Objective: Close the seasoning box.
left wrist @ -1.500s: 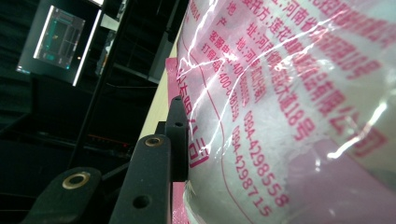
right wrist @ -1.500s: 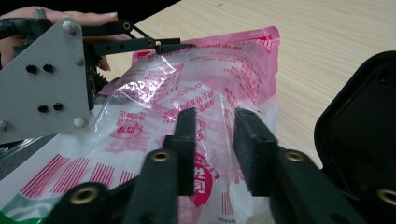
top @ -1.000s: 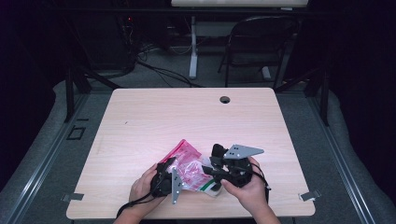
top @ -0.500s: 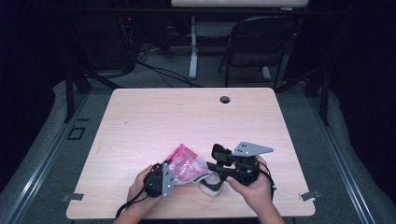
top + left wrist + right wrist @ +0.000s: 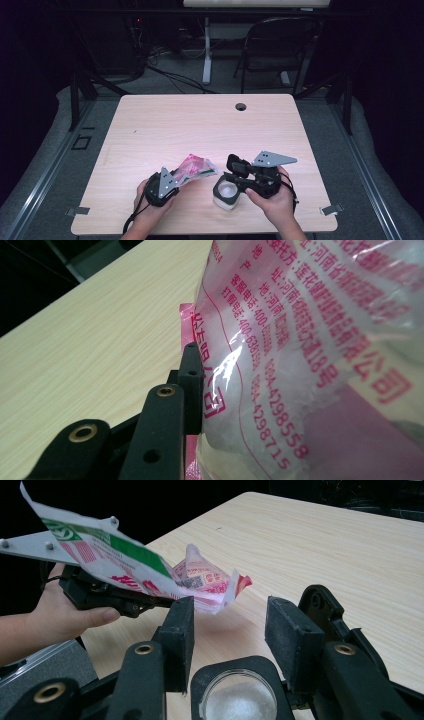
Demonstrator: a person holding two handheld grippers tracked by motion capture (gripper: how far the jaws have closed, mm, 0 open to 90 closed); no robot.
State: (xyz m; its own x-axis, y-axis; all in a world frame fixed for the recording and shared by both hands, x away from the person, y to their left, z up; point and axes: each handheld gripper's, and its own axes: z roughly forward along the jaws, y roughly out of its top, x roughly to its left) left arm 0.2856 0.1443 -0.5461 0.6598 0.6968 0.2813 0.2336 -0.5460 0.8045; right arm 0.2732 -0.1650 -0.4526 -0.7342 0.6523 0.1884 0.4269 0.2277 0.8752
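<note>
Jaws, left: clenched on the pink and clear plastic bag point(image 5: 192, 169); in the left gripper view one black jaw presses flat against the printed film, and the other jaw is hidden behind the bag.
Jaws, right: released, standing well apart with empty air between the pads in the right gripper view; the last moment saw them close a little, with nothing caught between them.
Left gripper point(image 5: 167, 183): held in the person's left hand point(image 5: 150, 207) near the front edge of the counter point(image 5: 200, 125), pointing up and to the right in the high view, a cable trailing back from it.
Right gripper point(image 5: 230, 630): held in the person's right hand point(image 5: 275, 200), its grey three-cornered plate on top, jaws aimed left toward the bag.
Bag: lifted clear of the counter at the gripped end, tilted, its far end slanting down toward the wood; whether that end touches the surface cannot be told. Red print covers the film, a green and white band runs along one edge in the right gripper view, and pale granular contents show through the clear part.
Jar point(image 5: 226, 192): small, white, open at the top with a dark rim, standing on the counter directly below the right gripper; white powder or grain lies inside it point(image 5: 239, 699).
Bag to jar: near each other, apart, the bag to the left of the jar in the high view.
</note>
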